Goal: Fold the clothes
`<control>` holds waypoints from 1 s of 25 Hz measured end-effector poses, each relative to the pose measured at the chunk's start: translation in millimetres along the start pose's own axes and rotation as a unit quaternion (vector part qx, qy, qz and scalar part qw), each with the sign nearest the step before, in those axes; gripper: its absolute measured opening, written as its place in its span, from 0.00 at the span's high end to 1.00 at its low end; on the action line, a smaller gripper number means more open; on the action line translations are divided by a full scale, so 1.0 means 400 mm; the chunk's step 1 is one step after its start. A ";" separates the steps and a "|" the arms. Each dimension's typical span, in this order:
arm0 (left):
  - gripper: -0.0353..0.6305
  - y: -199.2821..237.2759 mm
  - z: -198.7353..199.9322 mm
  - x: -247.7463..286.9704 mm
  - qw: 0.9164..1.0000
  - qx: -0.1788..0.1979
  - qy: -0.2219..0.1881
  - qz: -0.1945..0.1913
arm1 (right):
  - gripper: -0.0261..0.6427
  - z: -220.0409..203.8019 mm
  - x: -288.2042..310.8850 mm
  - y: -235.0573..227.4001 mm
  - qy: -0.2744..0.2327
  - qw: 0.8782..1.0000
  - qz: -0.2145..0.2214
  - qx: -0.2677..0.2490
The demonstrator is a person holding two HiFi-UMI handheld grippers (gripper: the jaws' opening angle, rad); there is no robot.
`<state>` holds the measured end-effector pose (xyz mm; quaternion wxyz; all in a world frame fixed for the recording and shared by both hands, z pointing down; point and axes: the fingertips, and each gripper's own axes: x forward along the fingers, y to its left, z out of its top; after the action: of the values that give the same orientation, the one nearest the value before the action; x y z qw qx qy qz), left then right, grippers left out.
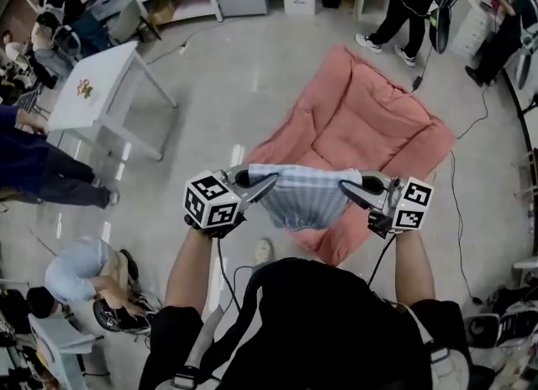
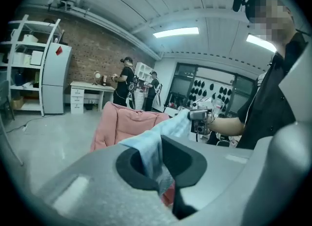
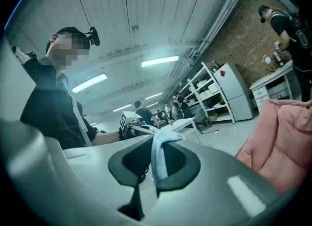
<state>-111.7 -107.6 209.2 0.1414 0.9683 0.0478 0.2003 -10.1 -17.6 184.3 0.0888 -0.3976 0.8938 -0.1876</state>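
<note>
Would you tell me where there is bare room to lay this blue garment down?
The pink quilt ahead lies bare on top. The grey floor between it and the white table is free too. Crowded: a cable right of the quilt, people at left.

Fine white stripes run across the pale blue cloth garment (image 1: 301,197) at the fingertips of the grey left gripper (image 1: 267,185) and grey right gripper (image 1: 349,188), whose pads (image 2: 127,169) are black. Each carries a black-and-white square-patterned marker cube (image 1: 212,202). Beyond the fingers lie a plain salmon-pink padded cushion (image 1: 361,119) and a glossy light-grey floor (image 1: 218,77). Outward of the left fingers stands a white table (image 1: 92,86).
</note>
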 end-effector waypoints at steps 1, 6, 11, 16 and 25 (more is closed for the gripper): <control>0.92 0.018 0.014 0.003 1.000 0.006 0.005 -0.010 | 0.92 0.005 0.007 -0.009 -0.004 1.000 -0.019 0.003; 0.92 0.055 0.095 0.022 0.995 0.041 0.011 -0.085 | 0.92 0.058 0.009 -0.022 -0.042 0.992 -0.117 0.005; 0.92 0.105 0.072 -0.036 0.984 0.063 0.029 -0.162 | 0.92 0.025 0.095 0.041 -0.072 0.979 -0.192 -0.007; 0.92 0.176 0.023 -0.078 0.973 0.083 0.066 -0.207 | 0.92 -0.034 0.204 0.080 -0.072 0.969 -0.237 -0.011; 0.92 0.045 -0.025 0.034 0.958 0.108 0.106 -0.245 | 0.92 -0.105 0.068 0.146 -0.100 0.956 -0.276 0.015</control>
<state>-102.5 -120.4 228.4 0.0747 0.9097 0.3195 0.2544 -80.8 9.2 198.7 0.1288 -0.6439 0.7329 -0.1777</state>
